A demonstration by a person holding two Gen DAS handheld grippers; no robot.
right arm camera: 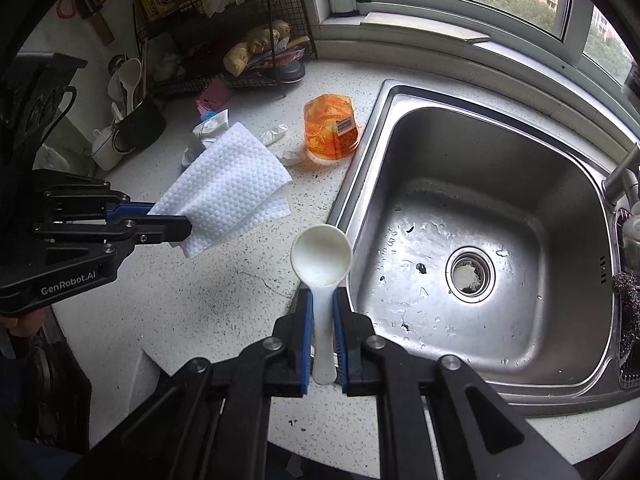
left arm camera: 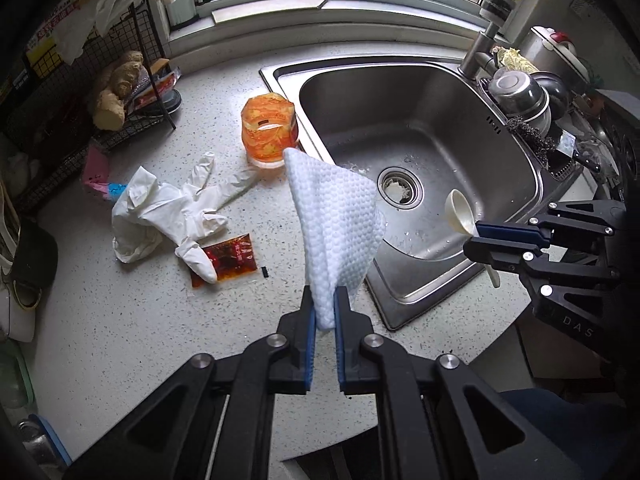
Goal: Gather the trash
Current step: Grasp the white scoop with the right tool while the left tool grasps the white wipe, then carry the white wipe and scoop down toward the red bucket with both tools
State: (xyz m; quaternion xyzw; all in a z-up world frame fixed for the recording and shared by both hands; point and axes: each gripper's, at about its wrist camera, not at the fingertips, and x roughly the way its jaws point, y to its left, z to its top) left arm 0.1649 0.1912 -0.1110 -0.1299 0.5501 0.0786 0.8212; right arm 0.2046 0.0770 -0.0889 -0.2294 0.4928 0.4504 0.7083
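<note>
Carrying two pieces of trash at once is the step in hand, and it goes well only if both grips hold until a bin is reached. The white paper towel hangs pinched by one corner in the left gripper, whose fingers are closed tight on it; the sheet stands clear of the counter, between the mess on the left and the sink on the right. The white plastic spoon sits in the right gripper, fingers closed on its handle with the bowl sticking out ahead, above the counter edge just beside the sink.

No bin shows in either view, so where the drop goes cannot be told. I judge the towel grip safe, since the sheet is light and limp, but it may catch on things if swung low. The spoon's handle is smooth and thin, so it could pivot or slip; keeping that gripper steady and pointed down should help.

More trash lies on the counter: crumpled white gloves, a red sauce packet partly under one glove finger, and the orange-stained plastic tub lying on its side near the sink rim. The tub looks greasy, so a grip on its rim would likely be surer than one across the body. A wire rack holding ginger stands well apart at the back.
</note>
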